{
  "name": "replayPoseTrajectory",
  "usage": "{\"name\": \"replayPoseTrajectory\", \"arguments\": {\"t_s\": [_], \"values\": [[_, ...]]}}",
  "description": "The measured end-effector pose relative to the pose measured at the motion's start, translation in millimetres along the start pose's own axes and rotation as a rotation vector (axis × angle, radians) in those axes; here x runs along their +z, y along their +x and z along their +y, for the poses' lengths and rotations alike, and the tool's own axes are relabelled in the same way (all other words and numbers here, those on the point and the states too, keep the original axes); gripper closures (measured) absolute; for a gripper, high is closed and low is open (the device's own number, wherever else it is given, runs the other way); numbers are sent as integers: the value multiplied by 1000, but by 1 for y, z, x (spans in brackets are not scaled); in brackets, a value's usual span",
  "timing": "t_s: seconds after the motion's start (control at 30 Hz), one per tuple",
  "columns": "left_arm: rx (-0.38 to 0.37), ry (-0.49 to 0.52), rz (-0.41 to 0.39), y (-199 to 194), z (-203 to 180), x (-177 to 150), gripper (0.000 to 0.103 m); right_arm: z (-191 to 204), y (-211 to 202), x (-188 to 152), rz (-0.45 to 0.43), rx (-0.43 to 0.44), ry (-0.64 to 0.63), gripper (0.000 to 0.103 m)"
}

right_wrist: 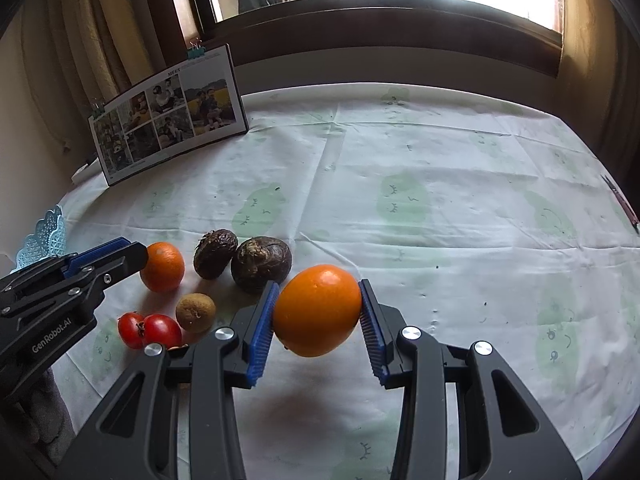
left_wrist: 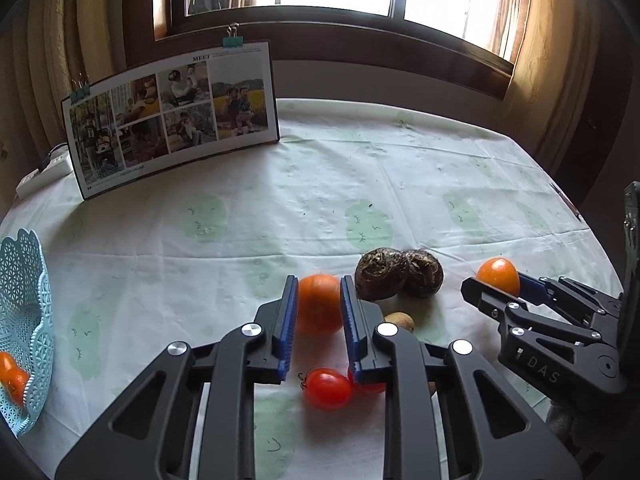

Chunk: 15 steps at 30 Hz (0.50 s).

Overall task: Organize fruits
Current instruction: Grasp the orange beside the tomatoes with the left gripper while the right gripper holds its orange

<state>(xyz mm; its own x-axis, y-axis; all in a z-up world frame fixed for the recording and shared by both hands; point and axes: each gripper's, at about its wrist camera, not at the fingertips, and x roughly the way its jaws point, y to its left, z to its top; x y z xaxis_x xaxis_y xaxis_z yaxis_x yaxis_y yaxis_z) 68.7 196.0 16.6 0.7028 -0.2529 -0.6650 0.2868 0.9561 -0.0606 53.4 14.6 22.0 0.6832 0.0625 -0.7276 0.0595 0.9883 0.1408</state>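
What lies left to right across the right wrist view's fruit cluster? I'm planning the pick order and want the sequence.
cherry tomatoes → orange on the cloth → small brown fruit → smaller dark fruit → larger dark fruit → orange held in the right gripper.

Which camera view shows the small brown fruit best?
The right wrist view: the small brown fruit lies fully visible beside the two tomatoes. In the left wrist view, only its top shows behind the left hand-held gripper.

Left tool (left_wrist: 319, 312) straddling orange (left_wrist: 318, 308) on tablecloth (left_wrist: 280, 216).
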Motion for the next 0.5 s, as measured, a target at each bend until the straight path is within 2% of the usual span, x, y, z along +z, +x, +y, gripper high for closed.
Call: {"name": "replayPoseTrajectory", "arguments": {"t_s": [0.13,0.5], "values": [[-30,-24,37,9,1,-4,68,0,-1,-1,-1,2,2,63],[-22,-11,60,27,-1,1,66,0,-2,0,-2,8,0,63]]}}
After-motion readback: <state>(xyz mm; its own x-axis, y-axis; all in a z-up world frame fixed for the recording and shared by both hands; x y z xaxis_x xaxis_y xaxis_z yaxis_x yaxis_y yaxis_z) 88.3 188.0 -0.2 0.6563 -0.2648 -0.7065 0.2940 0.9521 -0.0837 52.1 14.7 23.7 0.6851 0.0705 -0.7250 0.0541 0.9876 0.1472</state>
